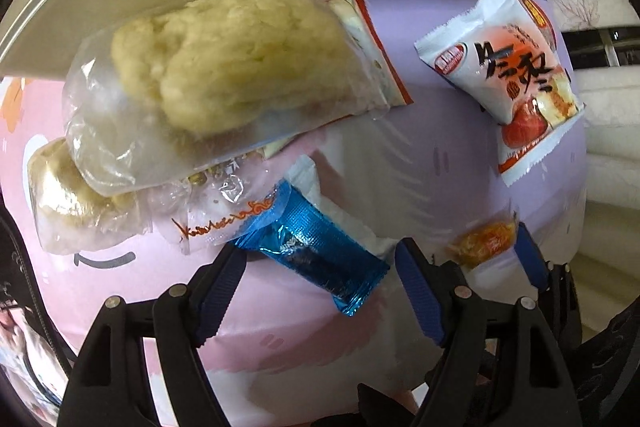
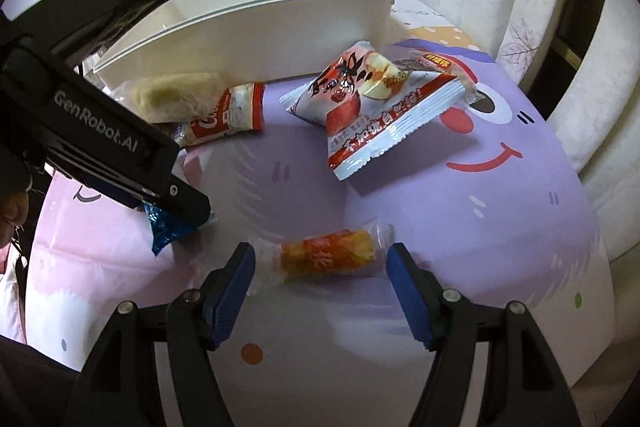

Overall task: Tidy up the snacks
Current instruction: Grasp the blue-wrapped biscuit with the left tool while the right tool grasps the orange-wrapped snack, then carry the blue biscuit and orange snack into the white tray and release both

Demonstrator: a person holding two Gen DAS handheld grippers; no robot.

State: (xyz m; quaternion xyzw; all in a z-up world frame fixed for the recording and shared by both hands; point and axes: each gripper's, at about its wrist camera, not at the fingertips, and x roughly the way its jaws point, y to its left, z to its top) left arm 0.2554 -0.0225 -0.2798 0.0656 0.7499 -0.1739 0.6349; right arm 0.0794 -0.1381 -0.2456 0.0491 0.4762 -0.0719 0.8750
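L black two-finger gripper w/ blue pads [image 1: 320, 287]: pointing steeply down, jaws apart. R black two-finger gripper w/ blue pads [image 2: 320, 291]: angled down, jaws apart, nothing clamped.

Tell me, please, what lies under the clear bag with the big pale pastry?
The clear bag lies across a red-edged packet, whose end pokes out beside it, and over crinkled clear wrappers. A second pale pastry shows partly below it. What else it covers is hidden.
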